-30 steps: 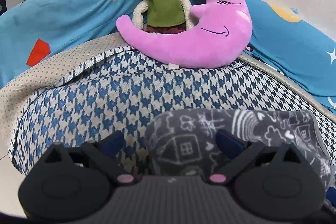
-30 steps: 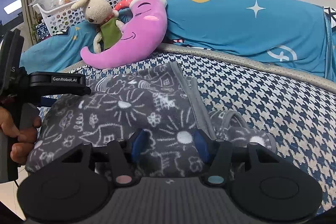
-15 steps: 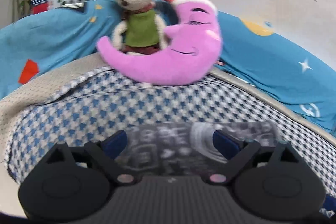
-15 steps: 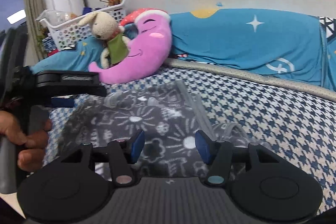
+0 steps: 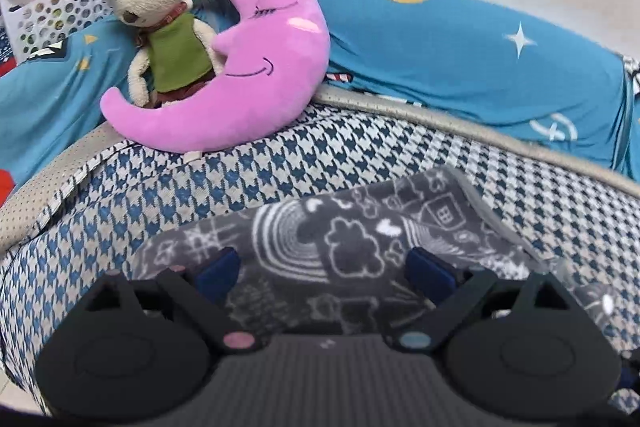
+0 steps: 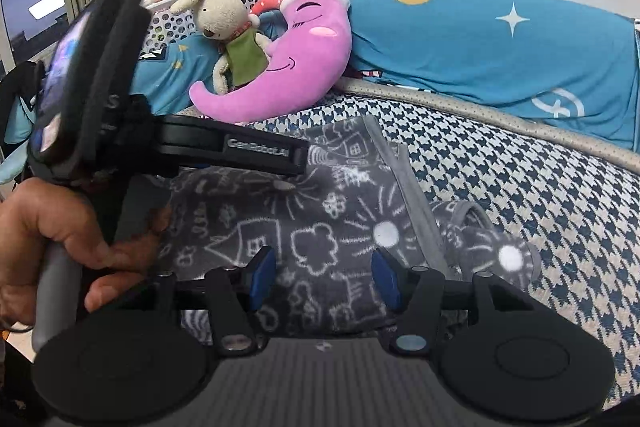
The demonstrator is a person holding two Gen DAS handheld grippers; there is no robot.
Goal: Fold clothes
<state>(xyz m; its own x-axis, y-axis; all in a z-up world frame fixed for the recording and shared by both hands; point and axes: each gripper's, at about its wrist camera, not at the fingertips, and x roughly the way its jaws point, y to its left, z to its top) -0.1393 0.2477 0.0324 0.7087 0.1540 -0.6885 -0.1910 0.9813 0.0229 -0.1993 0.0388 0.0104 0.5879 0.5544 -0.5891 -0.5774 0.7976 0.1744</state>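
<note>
I see one garment (image 5: 360, 247), dark grey fleece printed with white chalk-style doodles: houses, clouds, suns, a rainbow arc. It has a plain lighter grey band (image 6: 404, 187) along one edge, and a small rolled part (image 6: 488, 239) that may be a sleeve or cuff lies just to its right. It lies in a rough fold, bunched and rumpled, on the near part of the bed (image 5: 280, 179), which is covered in blue-and-white houndstooth cloth with a beige dotted border. My left gripper (image 5: 326, 269) hangs over the garment with its two blue pads spread wide apart, gripping nothing. My right gripper (image 6: 324, 277) is likewise released, its pads apart above the cloth. In the right view a hand (image 6: 60, 239) holds the left tool's handle at the garment's left edge. Behind the bed a blue cover (image 5: 460, 59) with stars runs along the plain wall. On it rest two plush toys: one pink moon cushion (image 5: 248, 79) and one cream rabbit (image 5: 160, 27) in a green vest leaning against it. One white perforated basket (image 5: 52, 7) stands at the far left, next to a window (image 6: 28, 7).
</note>
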